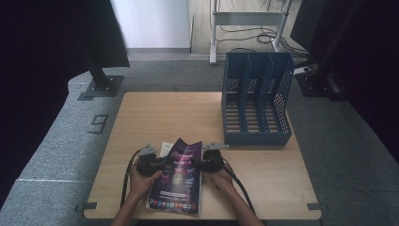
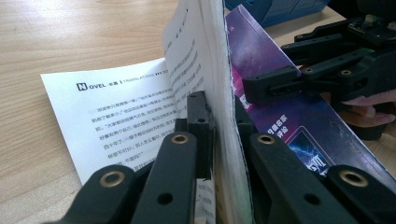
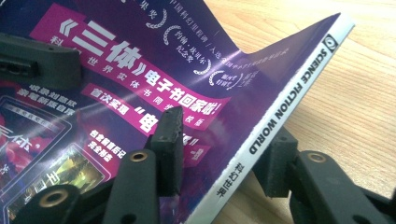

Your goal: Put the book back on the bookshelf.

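Black fingers [image 2: 212, 140] of the left gripper [image 1: 149, 165] are clenched on a thick sheaf of the magazine's [image 1: 179, 176] pages, one white page [image 2: 116, 112] lying flat beyond them. At the far side, the right gripper's [image 1: 212, 159] fingers [image 3: 170, 140] straddle the spine edge, one over the purple cover and one under it; whether they press yet I cannot tell. The magazine sits half raised between both pairs of fingers, at the surface's [image 1: 155, 113] near edge. Likely risks: with the right hold loose, the spine could slide out and the glossy cover flop; pulling the two grips apart might crease or tear pages; the free page could fold under. Beyond the right fingers stands a blue file rack [image 1: 256, 99], empty as far as I can see. Grey carpet, dark curtains, a white frame and cables surround the pale wooden surface.
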Tool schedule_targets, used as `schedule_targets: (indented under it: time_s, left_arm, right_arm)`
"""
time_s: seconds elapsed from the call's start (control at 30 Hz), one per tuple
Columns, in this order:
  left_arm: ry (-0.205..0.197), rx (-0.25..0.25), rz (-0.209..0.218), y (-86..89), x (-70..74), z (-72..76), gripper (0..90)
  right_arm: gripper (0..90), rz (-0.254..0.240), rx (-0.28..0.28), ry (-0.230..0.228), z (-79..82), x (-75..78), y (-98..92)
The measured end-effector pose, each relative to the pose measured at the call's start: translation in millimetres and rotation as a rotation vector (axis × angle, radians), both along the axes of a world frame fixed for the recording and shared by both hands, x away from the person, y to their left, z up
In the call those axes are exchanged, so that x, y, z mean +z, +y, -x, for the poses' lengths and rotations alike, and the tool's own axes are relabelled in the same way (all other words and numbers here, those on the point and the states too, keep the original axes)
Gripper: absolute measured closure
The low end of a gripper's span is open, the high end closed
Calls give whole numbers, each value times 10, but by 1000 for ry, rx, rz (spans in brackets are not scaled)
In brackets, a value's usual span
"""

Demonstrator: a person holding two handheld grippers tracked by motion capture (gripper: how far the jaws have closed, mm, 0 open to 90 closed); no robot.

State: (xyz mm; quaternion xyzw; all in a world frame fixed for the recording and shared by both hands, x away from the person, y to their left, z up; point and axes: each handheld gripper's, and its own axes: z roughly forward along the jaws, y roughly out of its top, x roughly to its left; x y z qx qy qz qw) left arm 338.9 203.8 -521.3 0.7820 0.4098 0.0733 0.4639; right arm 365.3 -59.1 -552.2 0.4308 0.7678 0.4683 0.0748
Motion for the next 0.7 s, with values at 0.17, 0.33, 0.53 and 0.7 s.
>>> schedule_targets:
  time_s: [0.17, 0.33, 0.53, 0.7]
  left_arm:
    - [1, 5, -2, 13, -3, -5, 816]
    - [2, 23, -9, 46, -5, -11, 788]
    - [1, 31, -13, 75, -2, -15, 785]
    - [6, 30, -9, 81, -11, -22, 766]
  right_arm:
    - [622, -29, 7, 17, -12, 11, -32]
    - [643, -42, 7, 6, 7, 46, -42]
    - [652, -35, 15, -41, 66, 139, -36]
    - [660, -45, 22, -58, 87, 182, -56]
